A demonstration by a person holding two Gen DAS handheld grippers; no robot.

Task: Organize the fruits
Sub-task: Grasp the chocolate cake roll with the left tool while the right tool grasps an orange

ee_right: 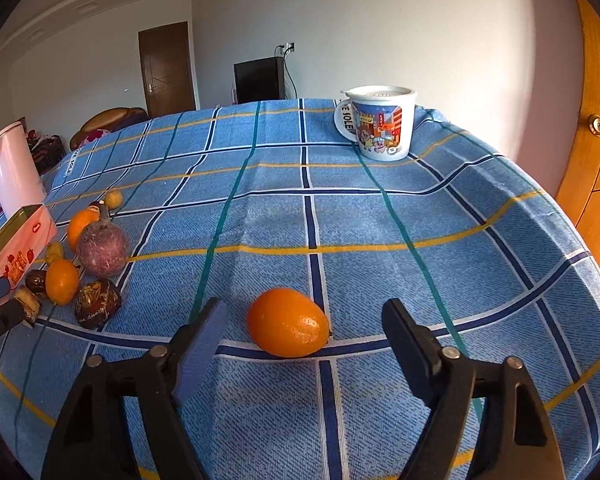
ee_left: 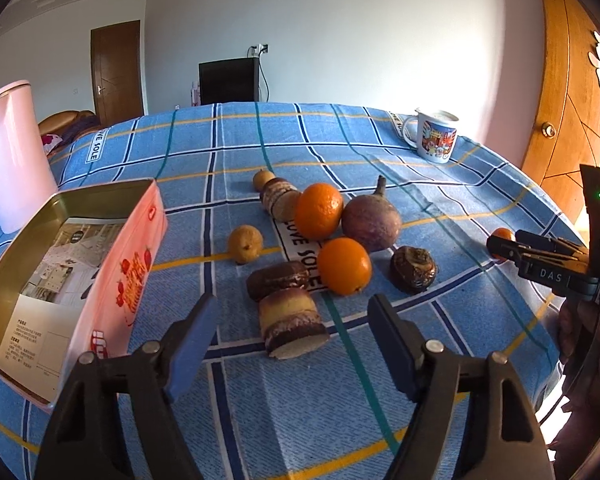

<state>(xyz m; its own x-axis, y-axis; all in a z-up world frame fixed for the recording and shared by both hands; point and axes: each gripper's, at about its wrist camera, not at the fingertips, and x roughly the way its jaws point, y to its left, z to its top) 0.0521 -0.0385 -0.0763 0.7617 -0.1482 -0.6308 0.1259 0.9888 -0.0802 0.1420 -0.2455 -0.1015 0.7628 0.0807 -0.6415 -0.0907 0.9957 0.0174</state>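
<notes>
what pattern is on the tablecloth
Blue tablecloth with a check of navy, white, yellow and teal lines; clearest in the right wrist view.

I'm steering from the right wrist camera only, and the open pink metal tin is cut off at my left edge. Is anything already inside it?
Observer: Only a printed paper leaflet lies in the pink metal tin; there is no fruit in it.
Operator: And what is the left gripper lined up on?
Observer: The left gripper is open, and a brown-and-yellow layered cylindrical piece lies on the cloth just ahead of its fingers, untouched.
</notes>
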